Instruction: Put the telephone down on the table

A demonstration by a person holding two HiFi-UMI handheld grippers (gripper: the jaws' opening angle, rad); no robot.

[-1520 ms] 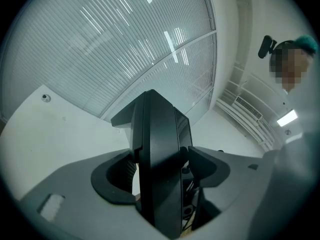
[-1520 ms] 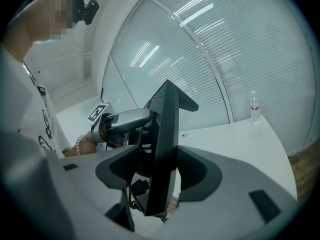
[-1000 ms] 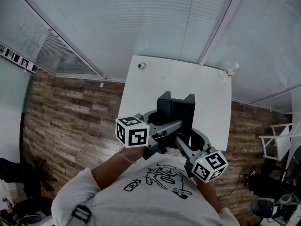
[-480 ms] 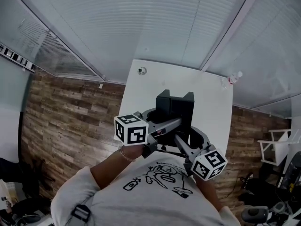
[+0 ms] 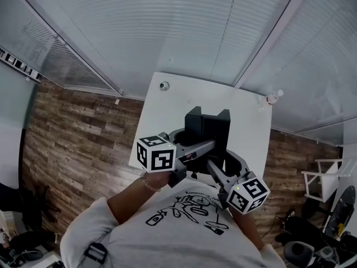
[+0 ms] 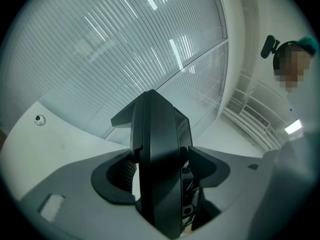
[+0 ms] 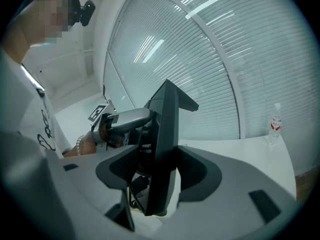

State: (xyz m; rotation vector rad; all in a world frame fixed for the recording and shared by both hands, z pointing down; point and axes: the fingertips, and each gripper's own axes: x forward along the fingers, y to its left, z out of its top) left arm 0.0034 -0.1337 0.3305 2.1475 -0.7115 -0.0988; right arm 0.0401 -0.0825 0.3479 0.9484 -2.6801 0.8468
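Over the last second the telephone [image 5: 207,128] has kept its place between my tools. Only the counter [image 5: 167,116] has slid a little in the head view, so I judge the lowering has not begun.

A small round thing [image 5: 164,85] sits on the counter's far left corner. My left tool [image 6: 159,174] is clamped on the telephone's left side. The telephone hangs over the counter's near half, though I can't quite tell whether its base touches.

Both gripper views show it edge-on as a thin slab standing upright. Its long axis runs up and down, with the top edge toward the ceiling. My right tool [image 7: 161,171] is clamped on the other side. A bottle [image 5: 271,98] stands at the far right corner.
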